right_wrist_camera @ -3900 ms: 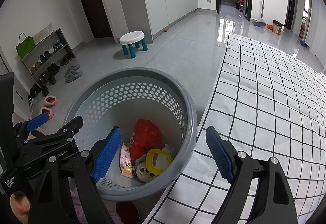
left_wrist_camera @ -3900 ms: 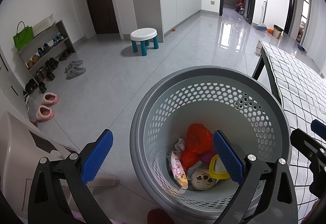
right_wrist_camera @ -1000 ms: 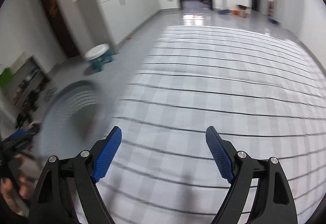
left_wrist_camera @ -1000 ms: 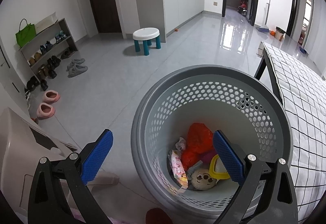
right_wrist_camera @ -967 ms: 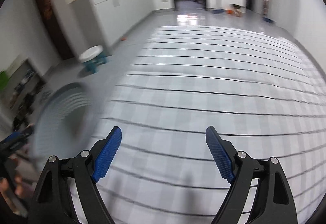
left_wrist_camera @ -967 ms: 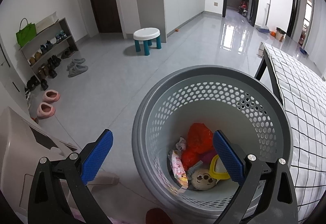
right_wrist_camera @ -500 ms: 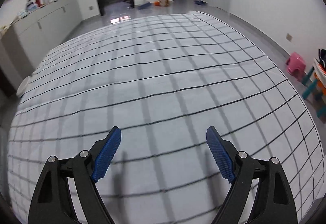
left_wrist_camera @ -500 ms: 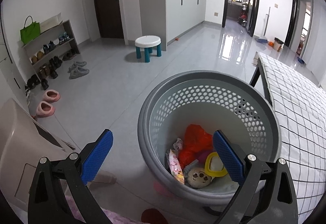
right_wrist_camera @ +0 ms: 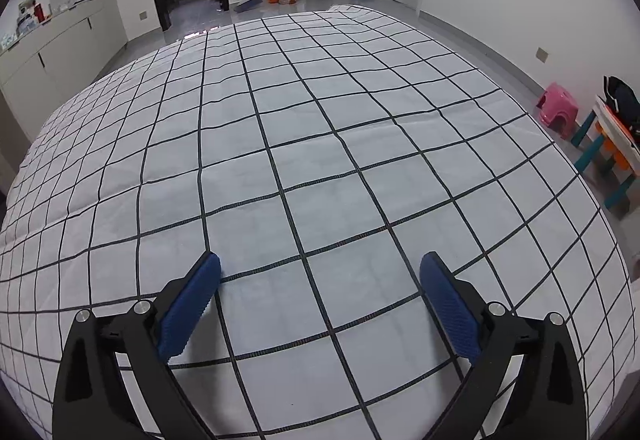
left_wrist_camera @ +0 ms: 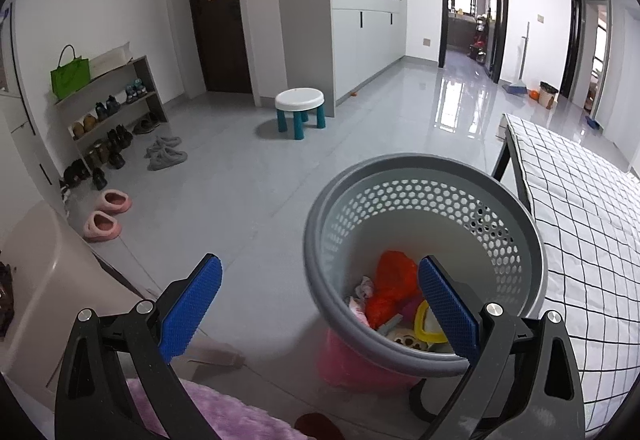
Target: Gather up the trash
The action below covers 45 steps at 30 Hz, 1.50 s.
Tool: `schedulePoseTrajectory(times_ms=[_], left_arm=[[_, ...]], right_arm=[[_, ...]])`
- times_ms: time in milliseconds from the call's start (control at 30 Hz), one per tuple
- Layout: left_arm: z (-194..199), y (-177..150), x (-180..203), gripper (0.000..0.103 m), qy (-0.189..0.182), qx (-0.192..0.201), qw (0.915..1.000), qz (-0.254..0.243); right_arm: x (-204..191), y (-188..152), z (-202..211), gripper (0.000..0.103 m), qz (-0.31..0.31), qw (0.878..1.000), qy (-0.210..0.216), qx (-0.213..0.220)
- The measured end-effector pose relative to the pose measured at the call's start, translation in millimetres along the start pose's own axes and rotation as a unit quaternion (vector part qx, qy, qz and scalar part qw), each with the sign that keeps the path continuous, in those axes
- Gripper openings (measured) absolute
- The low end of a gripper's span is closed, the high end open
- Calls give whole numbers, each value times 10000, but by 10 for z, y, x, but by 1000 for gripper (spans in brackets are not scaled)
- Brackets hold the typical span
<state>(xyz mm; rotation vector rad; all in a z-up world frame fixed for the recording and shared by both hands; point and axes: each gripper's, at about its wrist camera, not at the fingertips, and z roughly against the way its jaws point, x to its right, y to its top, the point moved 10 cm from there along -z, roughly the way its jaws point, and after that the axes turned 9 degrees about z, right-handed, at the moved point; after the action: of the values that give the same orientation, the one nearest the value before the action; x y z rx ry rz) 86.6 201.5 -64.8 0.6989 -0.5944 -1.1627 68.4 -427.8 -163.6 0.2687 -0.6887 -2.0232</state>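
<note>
My right hand-held gripper (right_wrist_camera: 320, 300) points down at the checked cloth (right_wrist_camera: 304, 144) on the counter, its jaws opening wide with nothing between the blue pads (right_wrist_camera: 190, 304). No trash shows anywhere on the cloth in this view, from the lower edge up to the far rim at the top of the frame.

My left hand-held gripper (left_wrist_camera: 320, 308) is released too, jaws spread and empty, hanging over the grey perforated basket (left_wrist_camera: 516, 228) at the lower right of its frame. The trash lies in the bottom of that basket: a crumpled red plastic bag (left_wrist_camera: 390, 280), a pink wrapper (left_wrist_camera: 357, 309), a yellow ring-shaped piece (left_wrist_camera: 423, 324) and a small round item with a printed face (left_wrist_camera: 406, 340), all piled together and touching.

I judge these light and mostly soft: bag and wrapper would crush and slip, so a pinch on a bunched fold suits them, while the yellow ring looks stiff and is best taken across its rim. The basket seems light but wide; its rolled rim is the only sensible hold. It appears to rest on a pink stool (left_wrist_camera: 360, 364) beside the counter edge (left_wrist_camera: 520, 176).
</note>
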Motion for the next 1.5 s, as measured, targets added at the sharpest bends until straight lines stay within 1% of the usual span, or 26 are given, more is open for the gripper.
schedulePoseTrajectory(times_ms=[200,300,367,567,667,767,933,1067,1200,1433,1500], left_arm=[[74,251,-126,97,119,350,9992,-129],[80,395,-242,97,251,585,9976,-257],[54,421,-334,97,347,657,9970,-238],[-154,372,-588,97,502,439,9974,269],[-206,336,-678,97,422,305,9968,598],[-196,337,-752,97,413,316,9950,848],[-150,323,-802,97,539,416,9942,836],[-210,291,-848,97,574,281,9944,839],[-269,255,-897,97,506,112,9944,920],[-307,217,-897,97,516,9,9949,862],[-292,210,-897,97,517,38,9949,869]], right_arm=[[17,8,-8,95,-27,10000,0,-7],[15,4,-4,95,-27,10000,0,-8],[20,10,-11,95,-28,10000,0,-8],[20,9,-10,95,-28,10000,-1,-10],[22,13,-15,95,-28,10000,-1,-11],[22,14,-15,95,-29,10000,-2,-12],[24,16,-18,95,-29,10000,-2,-14],[24,15,-17,95,-29,10000,-2,-14],[22,9,-11,95,-29,10000,-2,-14],[20,9,-11,95,-29,10000,-2,-15],[25,20,-22,95,-29,10000,-3,-15]])
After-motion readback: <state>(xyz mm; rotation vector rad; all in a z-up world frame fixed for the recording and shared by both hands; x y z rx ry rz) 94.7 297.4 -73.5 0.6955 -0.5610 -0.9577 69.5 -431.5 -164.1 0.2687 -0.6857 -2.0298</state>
